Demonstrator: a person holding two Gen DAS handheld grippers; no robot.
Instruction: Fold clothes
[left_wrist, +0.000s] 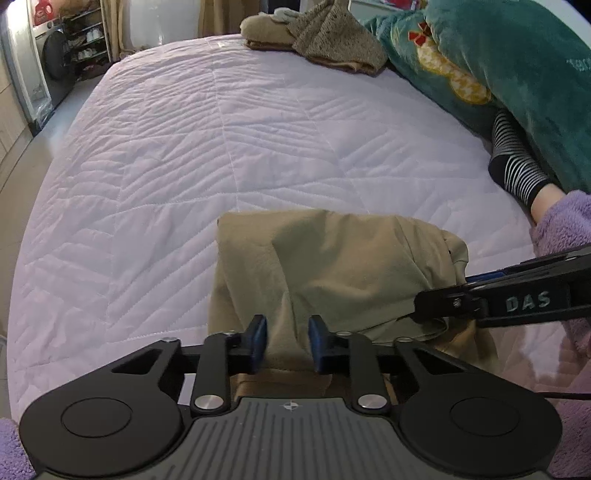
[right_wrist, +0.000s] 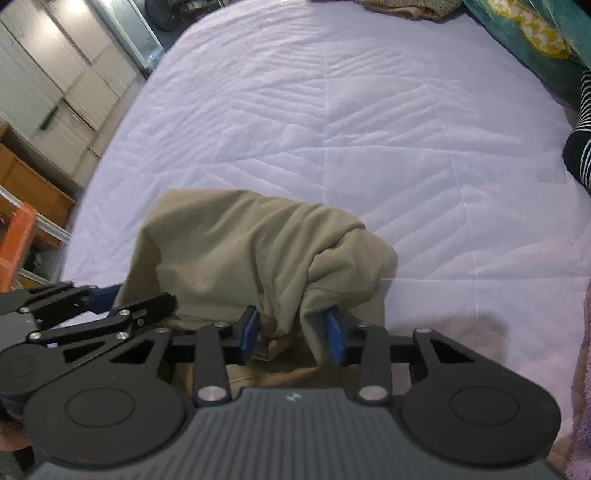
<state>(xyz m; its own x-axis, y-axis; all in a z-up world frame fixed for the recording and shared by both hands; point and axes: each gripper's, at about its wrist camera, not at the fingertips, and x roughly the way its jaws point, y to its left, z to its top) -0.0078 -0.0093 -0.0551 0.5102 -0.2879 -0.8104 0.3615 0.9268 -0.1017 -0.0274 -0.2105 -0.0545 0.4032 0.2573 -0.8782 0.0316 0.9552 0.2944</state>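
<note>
Khaki cloth, your garment (left_wrist: 332, 266), lies bunched on the near part of the bed (left_wrist: 184, 147), on its pale quilted cover, with one straight folded edge on its far side. Your left gripper (left_wrist: 287, 343) sits at the garment's near edge; a ridge of the khaki fabric fills the gap between the blue fingers (left_wrist: 258, 339), and both pads press on it, so that hand is clenched on the cloth. Your right gripper (right_wrist: 291, 334) is at the garment's other near corner, just beside the left one. Fabric drapes over its right finger (right_wrist: 336, 332) and bulges between the pair, so it too grips the garment. No earlier view is at hand. Beyond the cloth, a foot in a striped sock (left_wrist: 517, 162) rests at the bed's right side beside a teal blanket (left_wrist: 498, 55). A brown pile of clothes (left_wrist: 314, 37) lies at the far end. Purple fleece sleeve (left_wrist: 565, 225) shows near your right gripper.
</note>
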